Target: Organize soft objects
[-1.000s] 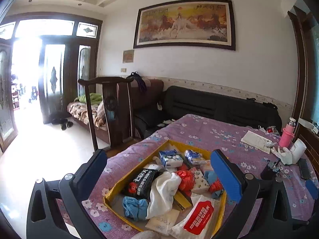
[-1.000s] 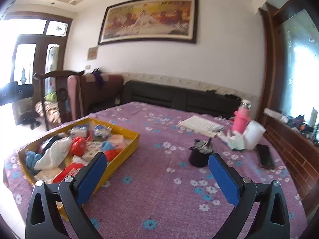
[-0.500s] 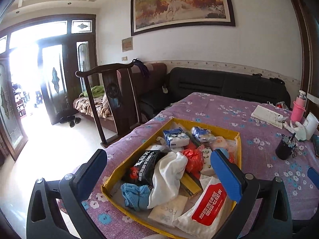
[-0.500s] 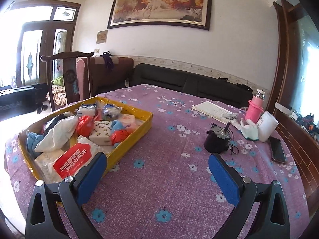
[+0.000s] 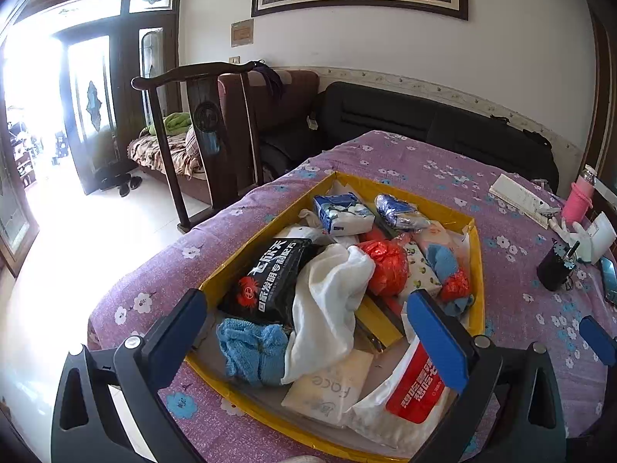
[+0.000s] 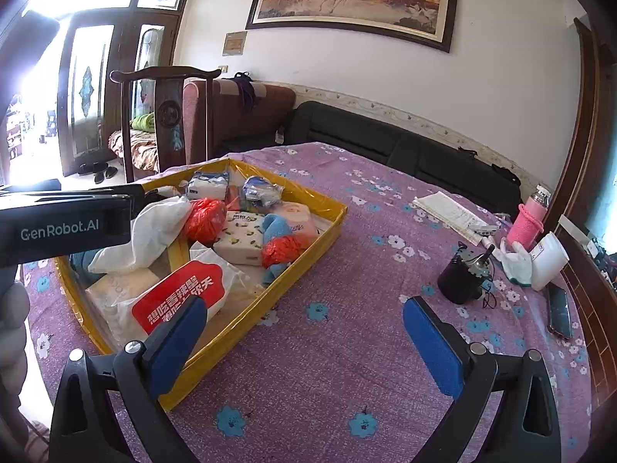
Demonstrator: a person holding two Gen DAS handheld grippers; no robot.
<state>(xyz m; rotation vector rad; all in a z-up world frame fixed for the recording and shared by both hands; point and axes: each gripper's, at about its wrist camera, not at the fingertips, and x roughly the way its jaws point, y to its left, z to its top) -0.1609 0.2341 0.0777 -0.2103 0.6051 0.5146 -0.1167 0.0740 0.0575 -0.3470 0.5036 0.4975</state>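
Soft objects—white cloth, blue towel, tissue packs—sit jumbled in the yellow tray at 9 o'clock on the purple surface, left claw released above them, ready to pick; right claw released, empty.

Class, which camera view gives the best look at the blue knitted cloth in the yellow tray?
The left wrist view: the blue knitted cloth lies in full sight at the yellow tray's near corner. In the right wrist view the left claw's body hides nearly all of it; only a dark sliver shows.
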